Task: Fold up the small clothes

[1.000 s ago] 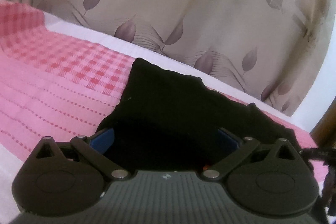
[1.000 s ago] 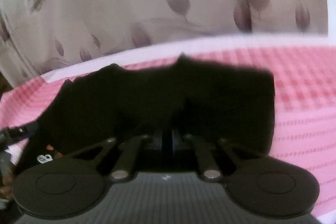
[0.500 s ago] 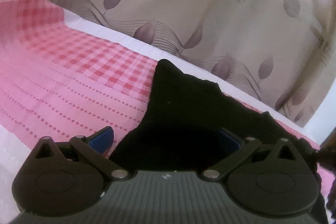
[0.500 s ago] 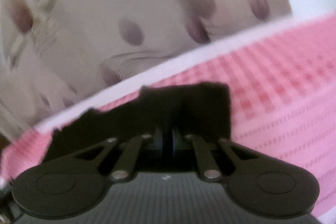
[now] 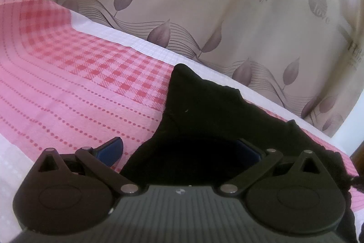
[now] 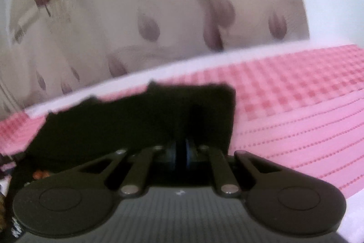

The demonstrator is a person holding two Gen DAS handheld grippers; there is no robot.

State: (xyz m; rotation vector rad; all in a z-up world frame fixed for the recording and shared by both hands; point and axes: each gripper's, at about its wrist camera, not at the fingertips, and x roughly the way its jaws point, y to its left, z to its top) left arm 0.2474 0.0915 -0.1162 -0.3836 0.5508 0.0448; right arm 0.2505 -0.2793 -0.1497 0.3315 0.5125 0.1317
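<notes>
Black cloth, a small dark garment (image 5: 204,111), lies on a pink bedcover (image 5: 75,92) whose far part is checked in red and pink and whose near part carries rows of red dots, with a white border along the far edge. Behind the bed hangs a beige curtain (image 5: 204,10) printed with mauve leaves, thin wavy lines and some lettering. In the left wrist view the left gripper (image 5: 179,149) has its jaws spread wide; its blue left pad (image 5: 111,149) sits over bare bedcover just beside the garment's edge, while the other pad (image 5: 248,148) is half sunk in the dark folds, so the cloth lies partly between the fingers without being pinched. The garment rises to a peak near the far border and spreads toward the right edge of that view. In the right wrist view, which is blurred, the right gripper (image 6: 181,152) has its jaws drawn together, the two pads nearly meeting with black cloth (image 6: 141,115) lying at and around them; it appears clamped on the garment, though the dark fabric hides the exact contact. There the garment shows a straight vertical edge on its right side, with pink bedcover (image 6: 295,111) beyond it, and it stretches left to the frame's edge.
</notes>
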